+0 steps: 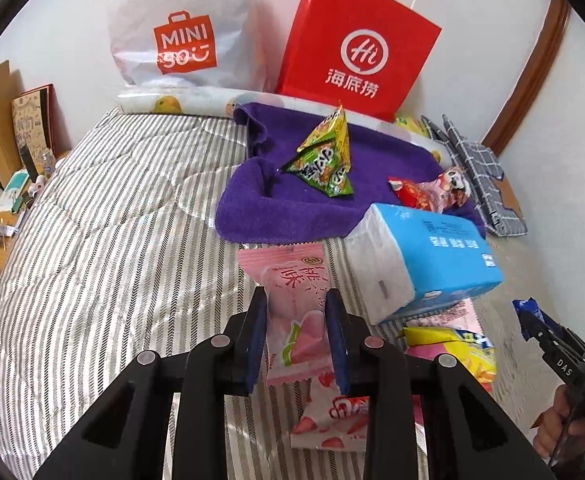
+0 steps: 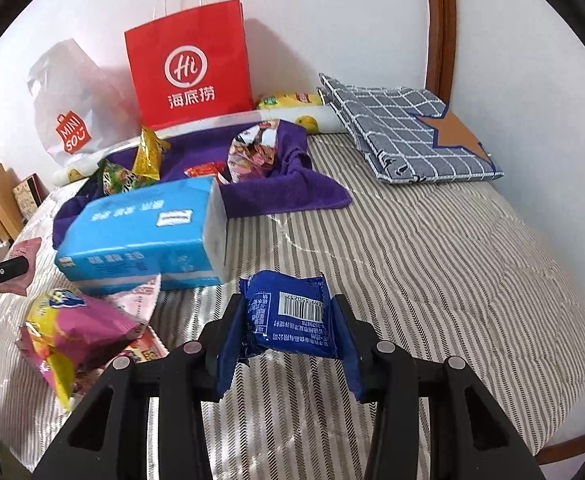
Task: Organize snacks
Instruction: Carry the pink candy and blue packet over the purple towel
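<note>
**Both grippers loaded, one snack each, above the striped bed**

Left gripper [image 1: 296, 334]: clamped across the middle of a pink snack packet [image 1: 292, 316], pads pressing its two long sides. Packet hangs upright between the fingers, crimped top end pointing away, clear of the bed [image 1: 112, 220]. A strawberry-print packet [image 1: 332, 420] lies on the cover just below it.

Right gripper [image 2: 288, 332]: closed on a blue snack packet [image 2: 288, 312], barcode face up, the wrapper's side flaps folded back along the pads. Held off the bed, near the tissue pack [image 2: 144, 236].

Elsewhere: a purple towel [image 1: 312, 208] at the far side carries a green pyramid-shaped packet [image 1: 324, 156] and a red-and-pink packet [image 1: 428, 192]. A loose heap of yellow and pink packets [image 2: 64, 332] sits on the near left of the right wrist view. A red paper bag [image 1: 356, 44] and a white plastic bag [image 1: 180, 28] stand against the wall.

Handling, judged: both packets look light, film-wrapped, air-puffed, so soft and a bit slippery. The contents could crush under a hard squeeze. A mid-body hold across the width, as now, seems soundest; crimped ends would be thin and likely to slide. The blue one looks bulkier and its wrapper is buckling at the pads, so it may twist on release.
</note>
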